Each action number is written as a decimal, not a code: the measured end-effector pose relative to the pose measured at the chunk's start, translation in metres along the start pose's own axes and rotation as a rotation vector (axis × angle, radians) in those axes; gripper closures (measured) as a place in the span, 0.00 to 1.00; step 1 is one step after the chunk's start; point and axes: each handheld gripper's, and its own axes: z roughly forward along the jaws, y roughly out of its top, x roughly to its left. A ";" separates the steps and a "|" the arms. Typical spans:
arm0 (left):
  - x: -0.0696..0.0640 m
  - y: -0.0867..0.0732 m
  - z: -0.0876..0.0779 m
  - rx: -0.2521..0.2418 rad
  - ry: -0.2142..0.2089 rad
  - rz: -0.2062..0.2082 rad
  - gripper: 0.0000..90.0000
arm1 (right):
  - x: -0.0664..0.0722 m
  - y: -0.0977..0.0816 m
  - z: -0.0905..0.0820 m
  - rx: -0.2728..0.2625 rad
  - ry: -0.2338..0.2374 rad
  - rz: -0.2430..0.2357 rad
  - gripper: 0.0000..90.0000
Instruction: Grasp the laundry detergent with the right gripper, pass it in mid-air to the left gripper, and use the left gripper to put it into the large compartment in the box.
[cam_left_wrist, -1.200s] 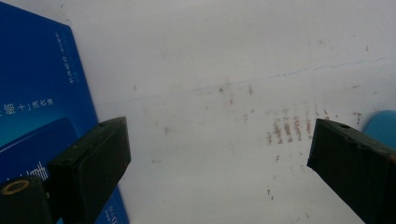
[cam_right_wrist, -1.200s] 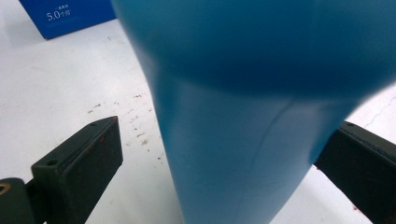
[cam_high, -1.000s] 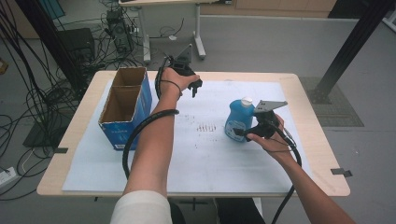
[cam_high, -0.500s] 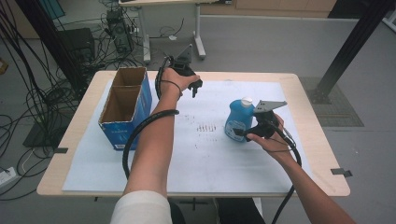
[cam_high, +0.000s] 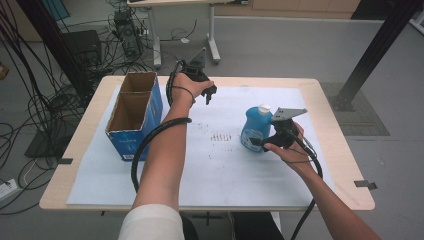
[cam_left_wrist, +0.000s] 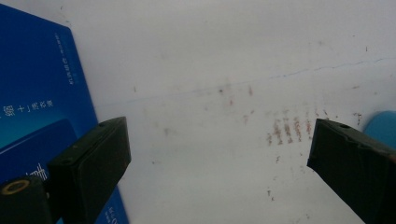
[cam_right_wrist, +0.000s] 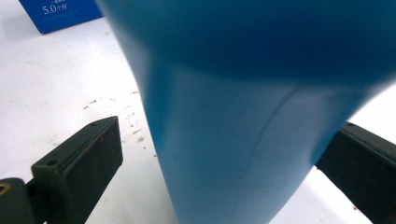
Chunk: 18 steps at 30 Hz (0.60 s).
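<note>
Blue bottle (cam_high: 255, 129) upright on worktop (cam_high: 330, 120), right of centre, white cap up, long axis vertical. Right gripper (cam_high: 260, 142) jaws straddle its base, gap at left jaw: released. Left gripper (cam_high: 211, 96) spread wide, holding nothing, raised near far edge beside cardboard box (cam_high: 131, 117). Open room between box and bottle.

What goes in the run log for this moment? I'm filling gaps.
right gripper: open, jaws astride blue bottle | bottle: upright on white sheet | left gripper: open, empty, beside box

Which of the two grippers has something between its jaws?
The right gripper: its jaws straddle the blue plastic bottle. The left gripper hangs open over bare paper.
</note>
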 end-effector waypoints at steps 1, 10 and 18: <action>0.000 0.000 0.000 0.002 0.000 0.000 0.07 | 0.000 0.000 0.000 0.000 -0.001 0.000 0.02; 0.000 0.000 -0.001 0.000 0.001 0.002 0.07 | 0.000 0.000 0.000 -0.005 -0.002 -0.004 0.02; 0.000 0.000 -0.001 -0.001 0.001 0.002 0.07 | 0.001 0.000 0.000 -0.006 -0.002 -0.008 0.02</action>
